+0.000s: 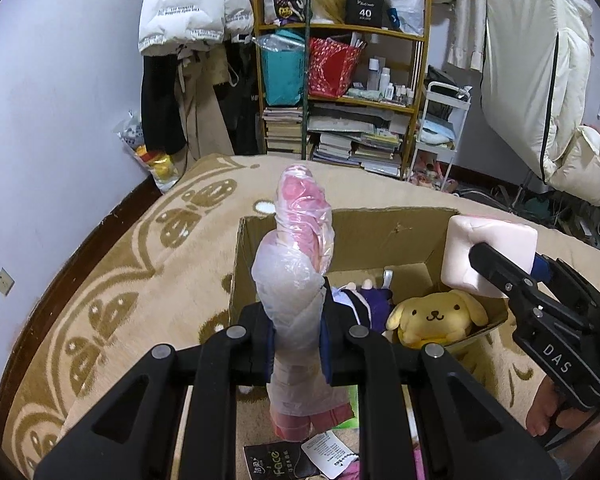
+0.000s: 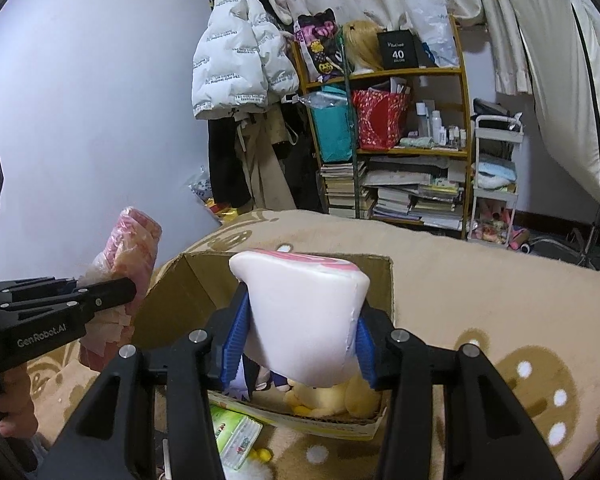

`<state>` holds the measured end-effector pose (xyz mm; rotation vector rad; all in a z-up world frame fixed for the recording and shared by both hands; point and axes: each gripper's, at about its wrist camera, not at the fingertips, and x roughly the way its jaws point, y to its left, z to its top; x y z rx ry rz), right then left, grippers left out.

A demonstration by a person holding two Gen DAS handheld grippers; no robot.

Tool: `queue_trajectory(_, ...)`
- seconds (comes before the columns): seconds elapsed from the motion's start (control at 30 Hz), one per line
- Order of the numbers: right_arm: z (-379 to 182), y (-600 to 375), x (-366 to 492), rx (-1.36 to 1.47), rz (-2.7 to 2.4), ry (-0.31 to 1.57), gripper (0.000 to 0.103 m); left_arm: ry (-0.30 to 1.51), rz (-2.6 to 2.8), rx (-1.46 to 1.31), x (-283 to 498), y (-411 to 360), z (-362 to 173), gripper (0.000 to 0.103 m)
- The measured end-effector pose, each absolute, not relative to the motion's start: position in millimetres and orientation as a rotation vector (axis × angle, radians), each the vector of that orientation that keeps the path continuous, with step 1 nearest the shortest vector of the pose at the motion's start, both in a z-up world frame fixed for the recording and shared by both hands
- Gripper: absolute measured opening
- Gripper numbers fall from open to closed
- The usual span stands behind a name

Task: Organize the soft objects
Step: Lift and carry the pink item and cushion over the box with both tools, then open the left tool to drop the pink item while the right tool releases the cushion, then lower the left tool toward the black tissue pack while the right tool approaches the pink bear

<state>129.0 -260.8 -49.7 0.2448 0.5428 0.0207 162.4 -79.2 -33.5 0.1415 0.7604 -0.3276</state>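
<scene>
**Mia:** What is the left gripper (image 1: 296, 344) holding?

**Ben:** A long pink soft roll wrapped in clear crinkly plastic (image 1: 300, 264). The jaws are squeezed narrow on its lower part, so the roll stands up tall. Its top points to 12 o'clock.

**Mia:** And the right gripper (image 2: 300, 344)?

**Ben:** Its jaws are pressed on a squishy white block with a pink top (image 2: 304, 316). The sides of the block dent in where the blue pads (image 2: 236, 340) push, so I think it is very soft.

**Mia:** Where does it all go?

**Ben:** I think into the open brown cardboard box (image 1: 352, 236) on the beige fluffy rug with brown flowers (image 1: 112, 280). Both soft things hang near it. In the left view the roll is at the box's 9 o'clock side and the block is at its 3 o'clock side.

**Mia:** Is the box empty?

**Ben:** No. A yellow plush puppy with floppy ears (image 1: 436, 316) lies inside, and a little doll in dark purple clothes (image 1: 364, 300) lies just beside it.

**Mia:** Why hold them so high?

**Ben:** So they can go over the box walls, I guess. The toys fill the near part, so the far part has more room.

**Mia:** Anything left outside?

**Ben:** A green and white packet (image 2: 236, 436) lies on the rug by the near box wall.
</scene>
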Motion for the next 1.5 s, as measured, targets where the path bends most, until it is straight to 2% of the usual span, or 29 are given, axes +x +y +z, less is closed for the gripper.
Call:
queue_trajectory(0.5,-70.0,-255.2,132.4,0.253,0.062,0.603,0.057,0.817,-0.333,0.152,170.3,-83.6,-51.2,0.019)
queue_trajectory(0.9,-74.4,-253.2,131.3,0.26,0.072,0.625,0.063,0.841,-0.302,0.153,166.0,-78.0,-48.1,0.027)
queue_trajectory(1.0,-72.0,-252.4,129.4,0.262,0.076,0.626,0.066,0.847,-0.289,0.153,161.7,-74.4,-44.9,0.034)
queue_trajectory(1.07,-70.7,-251.7,129.0,0.262,0.076,0.618,0.071,0.843,-0.278,0.15,158.4,-69.9,-41.5,0.046)
queue_trajectory(1.13,-67.0,-250.1,125.5,0.26,0.071,0.598,0.084,0.828,-0.267,0.153,153.5,-66.0,-37.1,0.052)
queue_trajectory(1.2,-63.0,-248.5,122.5,0.255,0.071,0.587,0.087,0.822,-0.259,0.153,150.1,-63.4,-32.7,0.057)
queue_trajectory(1.27,-59.2,-247.1,119.7,0.251,0.068,0.587,0.089,0.826,-0.257,0.143,146.5,-59.3,-29.1,0.067)
queue_trajectory(1.4,-52.9,-245.7,110.5,0.264,0.063,0.577,0.102,0.831,-0.241,0.128,138.7,-49.6,-23.1,0.079)
queue_trajectory(1.5,-49.9,-244.5,104.8,0.264,0.061,0.579,0.103,0.84,-0.23,0.13,131.8,-43.8,-20.5,0.087)
